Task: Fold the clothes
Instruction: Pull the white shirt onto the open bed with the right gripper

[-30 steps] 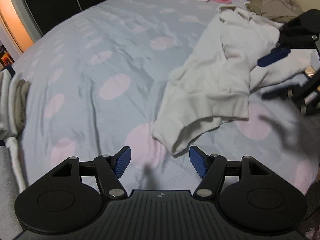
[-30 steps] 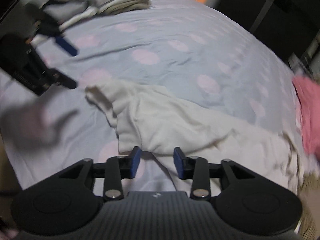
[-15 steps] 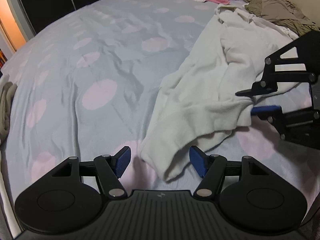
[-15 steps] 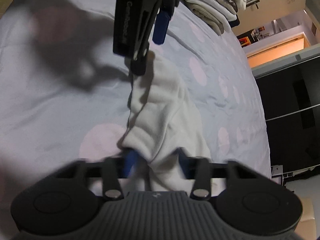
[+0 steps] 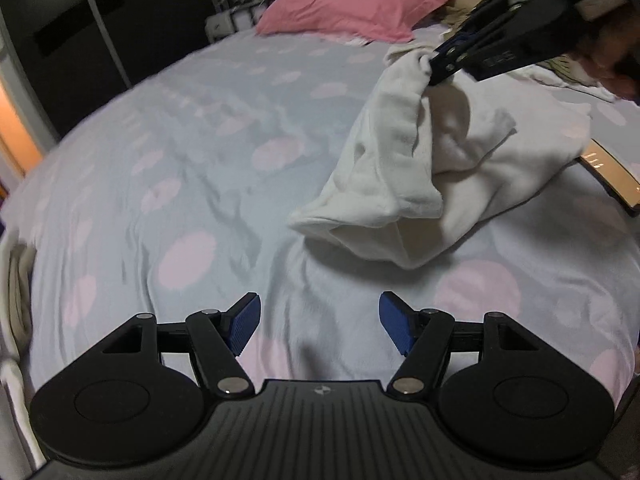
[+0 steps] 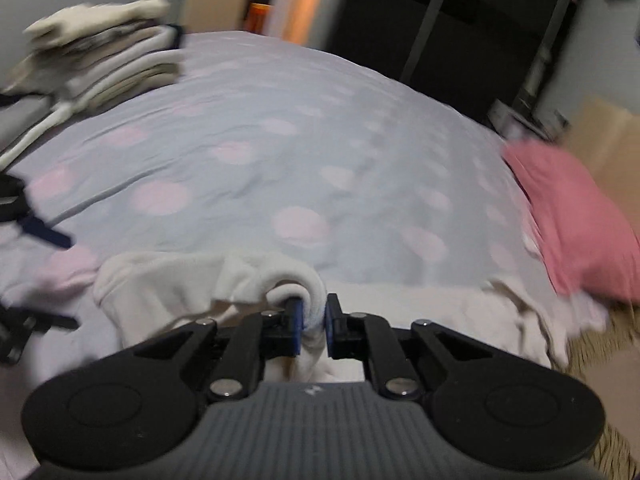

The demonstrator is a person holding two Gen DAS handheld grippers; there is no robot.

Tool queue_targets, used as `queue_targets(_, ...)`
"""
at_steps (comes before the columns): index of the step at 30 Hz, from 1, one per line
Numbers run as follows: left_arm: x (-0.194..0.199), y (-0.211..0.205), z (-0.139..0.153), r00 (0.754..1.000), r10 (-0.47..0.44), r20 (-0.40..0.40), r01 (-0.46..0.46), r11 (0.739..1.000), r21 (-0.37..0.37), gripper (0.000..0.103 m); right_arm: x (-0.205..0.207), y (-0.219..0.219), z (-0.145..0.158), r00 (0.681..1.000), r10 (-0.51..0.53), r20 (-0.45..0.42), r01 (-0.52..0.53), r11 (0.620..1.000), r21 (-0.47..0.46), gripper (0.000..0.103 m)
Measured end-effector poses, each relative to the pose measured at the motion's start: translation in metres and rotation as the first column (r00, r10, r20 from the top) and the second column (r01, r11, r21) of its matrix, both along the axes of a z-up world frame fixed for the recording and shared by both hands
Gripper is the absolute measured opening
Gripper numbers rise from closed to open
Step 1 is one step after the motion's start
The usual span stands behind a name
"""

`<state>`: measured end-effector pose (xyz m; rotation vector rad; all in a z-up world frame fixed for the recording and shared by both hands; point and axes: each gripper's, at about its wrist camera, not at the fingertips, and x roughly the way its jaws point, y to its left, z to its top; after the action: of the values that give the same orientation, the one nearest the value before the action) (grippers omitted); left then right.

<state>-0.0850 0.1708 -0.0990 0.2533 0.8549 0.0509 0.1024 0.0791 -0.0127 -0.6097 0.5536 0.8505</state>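
Note:
A white fleece garment [image 5: 400, 168] lies crumpled on the right half of the bed. My right gripper [image 5: 436, 68] has one bunched edge raised above the bedding. Its jaws are closing, and in the right wrist view a roll of the white cloth [image 6: 296, 284] is pinched between the blue pads of the right gripper [image 6: 312, 316]. My left gripper [image 5: 320, 320] hovers open over bare bedding in front of the garment's near hem, with nothing between its fingers. Its fingers [image 6: 48, 234] show at the left edge of the right wrist view.
The bed has a grey-blue cover with pink dots [image 5: 180, 140]. A pink pillow [image 5: 352, 4] lies at the head. A stack of folded clothes [image 6: 100, 56] sits on the far corner. A dark flat device [image 5: 608, 172] rests beside the garment. Dark wardrobe doors stand behind.
My right gripper came down on the garment's edge, closed on it and lifted it toward the pillow. The left gripper stayed open and drifted slightly back from the hem.

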Motion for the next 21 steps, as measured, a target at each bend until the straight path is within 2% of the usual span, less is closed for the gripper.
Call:
queue_targets(4, 0.020, -0.020, 0.003, 0.995, -0.097, 0.006, 0.096, 0.990, 0.105, 0.064, 0.010, -0.011, -0.004, 0.998, -0.068, -0.015, 0.067, 0.998, -0.017, 0.013)
queue_targets(7, 0.037, -0.037, 0.003, 0.981, -0.191, -0.012, 0.190, 0.962, 0.197, 0.063, 0.018, -0.022, -0.012, 0.994, -0.097, -0.046, 0.096, 0.995, -0.018, 0.013)
queue_targets(11, 0.051, -0.051, -0.003, 0.943, -0.326, -0.068, 0.330, 0.888, 0.321, 0.056, 0.020, -0.039, -0.017, 0.992, -0.111, -0.066, 0.110, 0.994, -0.021, 0.013)
queue_targets(13, 0.058, -0.057, -0.007, 0.917, -0.384, -0.106, 0.395, 0.839, 0.375, 0.041, 0.019, -0.044, -0.018, 0.991, -0.109, -0.075, 0.107, 0.994, -0.019, 0.013)
queue_targets(14, 0.061, -0.061, -0.009, 0.902, -0.412, -0.127, 0.426, 0.812, 0.399, 0.039, 0.020, -0.046, -0.017, 0.991, -0.108, -0.077, 0.106, 0.994, -0.019, 0.013)
queue_targets(16, 0.066, -0.063, -0.011, 0.887, -0.435, -0.154, 0.458, 0.792, 0.404, 0.025, 0.021, -0.049, -0.017, 0.991, -0.105, -0.079, 0.104, 0.994, -0.016, 0.013)
queue_targets(17, 0.069, -0.063, -0.012, 0.884, -0.437, -0.166, 0.466, 0.797, 0.384, 0.022, 0.022, -0.051, -0.016, 0.991, -0.104, -0.080, 0.103, 0.995, -0.015, 0.013)
queue_targets(19, 0.074, -0.061, -0.011, 0.899, -0.411, -0.151, 0.437, 0.838, 0.325, 0.002, 0.024, -0.053, -0.016, 0.991, -0.103, -0.081, 0.102, 0.995, -0.012, 0.013)
queue_targets(20, 0.076, -0.059, -0.010, 0.907, -0.397, -0.144, 0.422, 0.857, 0.295, 0.002, 0.024, -0.054, -0.015, 0.992, -0.103, -0.079, 0.102, 0.995, -0.011, 0.013)
queue_targets(21, 0.077, -0.051, -0.002, 0.928, -0.354, -0.112, 0.372, 0.893, 0.253, 0.002, 0.024, -0.054, -0.014, 0.992, -0.103, -0.075, 0.103, 0.995, -0.009, 0.013)
